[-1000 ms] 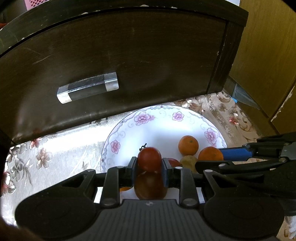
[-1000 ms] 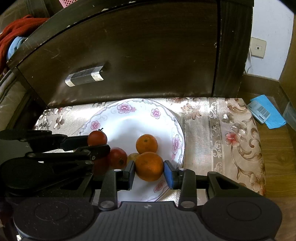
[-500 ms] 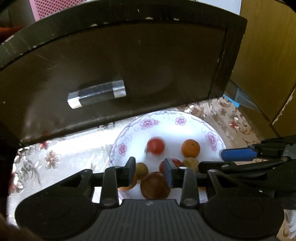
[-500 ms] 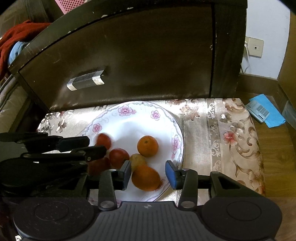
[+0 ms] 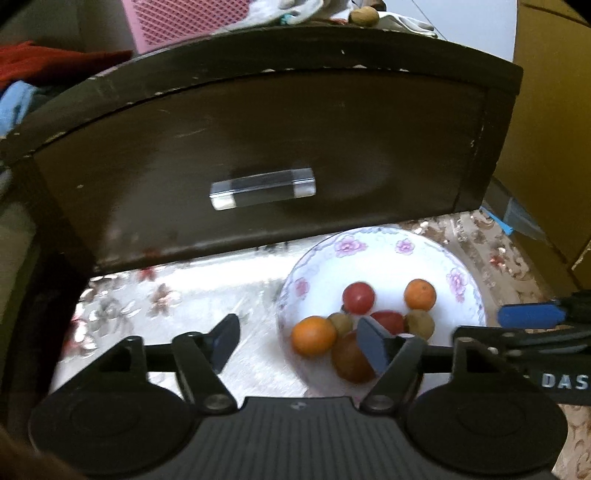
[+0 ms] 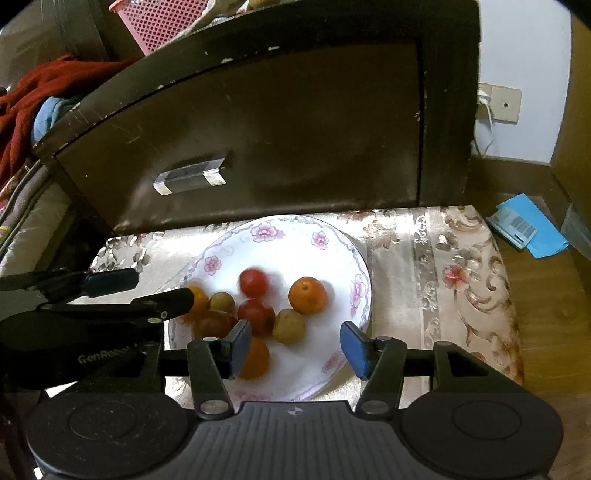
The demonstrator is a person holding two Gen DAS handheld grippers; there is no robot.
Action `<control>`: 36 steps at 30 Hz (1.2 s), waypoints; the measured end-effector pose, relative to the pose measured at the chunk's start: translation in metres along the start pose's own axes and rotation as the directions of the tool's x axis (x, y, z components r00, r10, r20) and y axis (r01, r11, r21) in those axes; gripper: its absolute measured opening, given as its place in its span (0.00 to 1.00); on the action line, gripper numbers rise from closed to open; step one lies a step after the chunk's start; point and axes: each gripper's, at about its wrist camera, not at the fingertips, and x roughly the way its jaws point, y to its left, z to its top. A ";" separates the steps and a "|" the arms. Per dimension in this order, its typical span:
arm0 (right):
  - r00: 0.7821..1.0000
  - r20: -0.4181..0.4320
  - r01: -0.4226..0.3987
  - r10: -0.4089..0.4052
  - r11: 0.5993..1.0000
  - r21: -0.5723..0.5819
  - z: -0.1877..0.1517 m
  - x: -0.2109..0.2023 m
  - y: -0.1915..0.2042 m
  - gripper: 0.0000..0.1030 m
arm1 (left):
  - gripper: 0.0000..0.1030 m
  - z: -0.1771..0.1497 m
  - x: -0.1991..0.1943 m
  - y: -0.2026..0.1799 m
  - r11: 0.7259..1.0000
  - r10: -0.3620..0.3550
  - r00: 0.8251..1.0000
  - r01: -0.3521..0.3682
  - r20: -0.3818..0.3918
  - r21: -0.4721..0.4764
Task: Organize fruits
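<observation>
A white floral plate (image 6: 295,221) holds several fruits: a red tomato (image 6: 253,282), an orange (image 6: 307,295), a second tomato (image 6: 256,315) and a yellow-green fruit (image 6: 290,325). My right gripper (image 6: 295,343) hangs over the plate's near side, jaws opening with nothing pressed between them. Another orange (image 6: 255,358) lies on the plate beside its left finger. In the left wrist view my left gripper (image 5: 298,338) is over the left rim of the plate (image 5: 369,240), jaws opening wide. An orange (image 5: 314,335) and a brownish tomato (image 5: 351,356) lie below it, unheld.
A dark drawer front with a clear handle (image 5: 262,188) stands close behind the plate. A floral tablecloth (image 6: 443,277) covers the surface. A blue packet (image 6: 528,225) lies on the floor at right. A pink basket (image 6: 166,22) and red cloth (image 6: 44,88) sit behind.
The left gripper let go of the red tomato, which rolled onto the plate. The right gripper released its orange onto the plate. Both grippers drew back and widened.
</observation>
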 end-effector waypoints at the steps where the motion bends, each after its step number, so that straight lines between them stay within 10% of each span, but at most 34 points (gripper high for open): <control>1: 1.000 0.000 0.004 -0.004 1.000 -0.001 -0.003 -0.004 0.001 0.47 | 0.84 -0.004 -0.004 0.000 1.000 0.025 1.000 -0.025 0.006 0.005; 8: 1.000 -0.012 0.028 -0.028 0.999 0.018 -0.034 -0.028 0.007 0.48 | 1.00 -0.033 -0.039 -0.004 0.995 0.090 0.995 -0.091 0.029 0.031; 36: 0.998 -0.062 0.017 -0.012 0.996 0.088 -0.128 -0.087 0.042 0.51 | 1.00 -0.123 -0.106 -0.013 0.995 0.088 0.996 -0.089 -0.027 -0.050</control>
